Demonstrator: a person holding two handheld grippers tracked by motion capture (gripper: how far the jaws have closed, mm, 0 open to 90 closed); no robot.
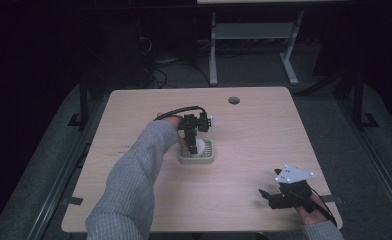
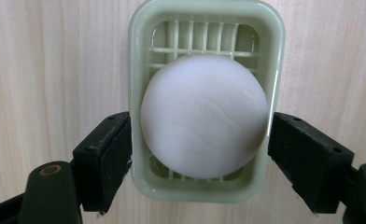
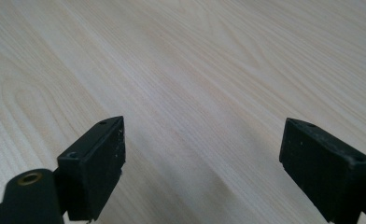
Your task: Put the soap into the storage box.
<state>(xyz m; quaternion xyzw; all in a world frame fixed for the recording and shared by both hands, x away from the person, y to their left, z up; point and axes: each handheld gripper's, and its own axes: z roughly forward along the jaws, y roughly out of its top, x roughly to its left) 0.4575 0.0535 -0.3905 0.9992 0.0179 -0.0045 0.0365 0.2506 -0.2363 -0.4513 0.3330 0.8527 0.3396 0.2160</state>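
A round white soap bar [image 2: 204, 114] lies in a pale green slatted soap dish [image 2: 139, 60] near the middle of the wooden table [image 1: 264, 130]. My left gripper [image 2: 200, 154] points straight down over the dish [image 1: 210, 159], open, with one jaw on each side of the soap [image 1: 200, 146]. The right jaw sits right at the soap's edge, and a thin gap shows at the left jaw. My right gripper [image 1: 266, 196] rests low near the table's front right corner. It is open [image 3: 202, 163], with only bare wood between its jaws.
A round cable hole [image 1: 234, 100] sits near the table's far edge. Beyond the table stand a white desk frame [image 1: 254, 30] and cables on a dark floor. Bare wood surrounds the dish on all sides.
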